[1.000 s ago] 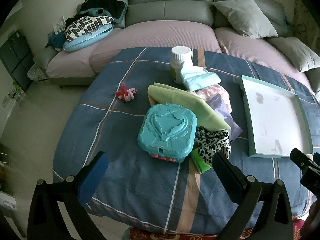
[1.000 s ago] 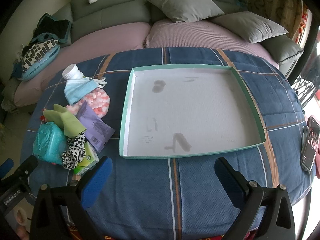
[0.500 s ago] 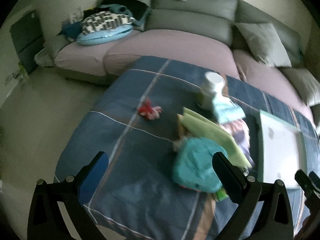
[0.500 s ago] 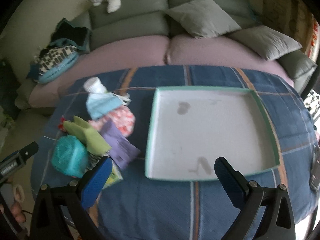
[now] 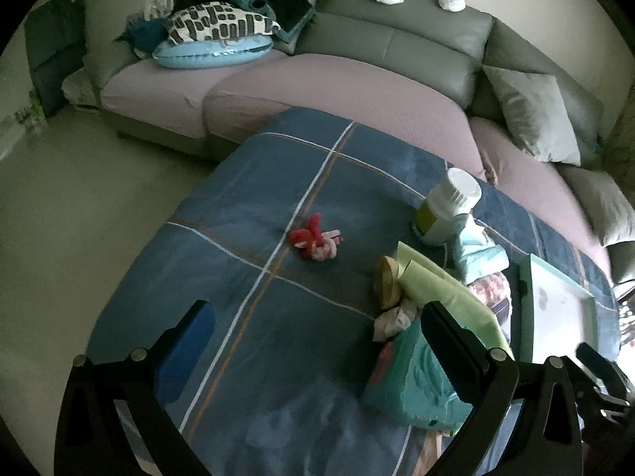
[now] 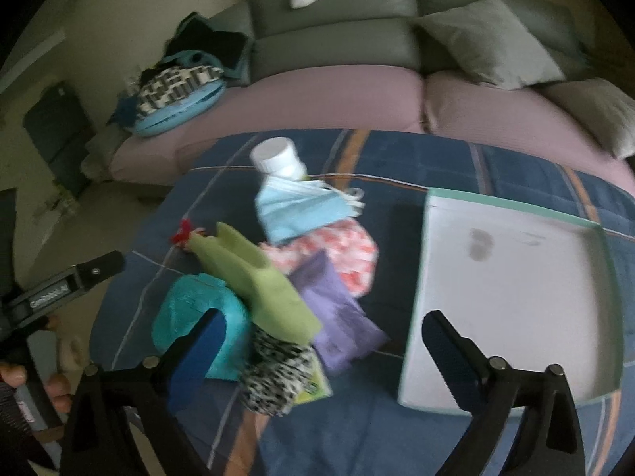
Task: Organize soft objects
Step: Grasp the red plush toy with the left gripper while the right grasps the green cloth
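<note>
Both views swung leftward off shallow green-rimmed white tray (image 6: 512, 289). Soft-object pile (green folded cloth (image 6: 262, 277)) left of tray, unmoved. Left gripper (image 5: 313, 341) splayed, empty; right gripper (image 6: 323, 345) narrowing slightly, nothing between.

The right gripper (image 6: 323, 351) hangs over a blue plaid cloth (image 6: 397, 436), jaws wide apart and just lately closing a little, with nothing pressed between them. Beyond its left finger lies a heap: a teal case (image 6: 186, 313), a green cloth (image 6: 258, 277) across it, a spotted black-and-white fabric (image 6: 274, 377), a purple pouch (image 6: 337, 317), a pink-and-white bundle (image 6: 341, 254), a light blue face mask (image 6: 301, 208) and a white-capped bottle (image 6: 278, 158). A white tray (image 6: 516, 277) with a green rim sits to the right of the heap. The left gripper (image 6: 75, 277) shows at the left edge, a hand (image 6: 39, 380) below it. A sofa (image 6: 337, 39) with grey cushions (image 6: 484, 43) stands behind.
</note>
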A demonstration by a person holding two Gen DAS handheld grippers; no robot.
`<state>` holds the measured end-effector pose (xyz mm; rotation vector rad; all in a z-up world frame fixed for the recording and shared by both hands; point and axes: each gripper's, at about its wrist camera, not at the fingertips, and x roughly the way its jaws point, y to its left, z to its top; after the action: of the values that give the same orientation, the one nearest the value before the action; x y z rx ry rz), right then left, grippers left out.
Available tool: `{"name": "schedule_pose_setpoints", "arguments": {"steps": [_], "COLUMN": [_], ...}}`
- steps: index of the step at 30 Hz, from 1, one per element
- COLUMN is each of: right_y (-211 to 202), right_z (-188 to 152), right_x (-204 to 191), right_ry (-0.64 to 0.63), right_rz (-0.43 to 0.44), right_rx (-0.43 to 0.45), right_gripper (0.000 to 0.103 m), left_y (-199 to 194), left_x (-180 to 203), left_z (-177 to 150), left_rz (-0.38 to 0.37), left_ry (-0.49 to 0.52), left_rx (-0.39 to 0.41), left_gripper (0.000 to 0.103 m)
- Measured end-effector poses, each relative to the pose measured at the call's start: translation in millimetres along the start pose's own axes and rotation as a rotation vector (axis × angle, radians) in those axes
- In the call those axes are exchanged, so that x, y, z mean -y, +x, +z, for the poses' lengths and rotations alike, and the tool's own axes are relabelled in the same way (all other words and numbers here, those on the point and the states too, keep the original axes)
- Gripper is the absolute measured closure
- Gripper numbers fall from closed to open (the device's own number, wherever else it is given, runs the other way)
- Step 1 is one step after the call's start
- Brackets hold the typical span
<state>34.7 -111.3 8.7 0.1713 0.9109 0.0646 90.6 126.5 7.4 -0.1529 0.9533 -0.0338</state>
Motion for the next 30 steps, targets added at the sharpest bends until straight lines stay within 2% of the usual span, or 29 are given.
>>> {"name": "schedule_pose_setpoints", "arguments": {"steps": [3, 11, 17, 22, 24, 27, 30], "right_y": [10, 38, 55, 66, 69, 75, 80], "right_z": [5, 12, 13, 17, 19, 21, 21], "right_x": [-6, -14, -10, -9, -8, -8, -9], "right_ry": [-0.013, -0.048, -0.036, -0.031, -0.027, -0.028, -0.026], "right_rz": [0.038, 0.117, 0.172, 0.192, 0.199, 0.204, 0.224], "right_rx": [-0.012, -0.08, -0.143, -0.165, -0.175, -0.186, -0.201], "right_gripper": [0.014, 0.041, 0.05, 0.051, 0.056, 0.056, 0.065], "left_y": [7, 21, 35, 46, 51, 59, 67], "left_x": [-1, -3, -9, -12, -12, -13, -12], "left_z": [4, 17, 27, 33, 35, 37, 41], "left_rz": [0.007, 0.017, 0.015, 0.017, 0.019, 0.017, 0.01], "left_ry": [0.012, 0.079, 0.091, 0.093, 0.094, 0.094, 0.098], "left_rx": [0.001, -0.004, -0.036, -0.06, -0.065, -0.085, -0.111], "left_gripper": [0.0, 0.0, 0.0, 0.0, 0.0, 0.0, 0.0]}}
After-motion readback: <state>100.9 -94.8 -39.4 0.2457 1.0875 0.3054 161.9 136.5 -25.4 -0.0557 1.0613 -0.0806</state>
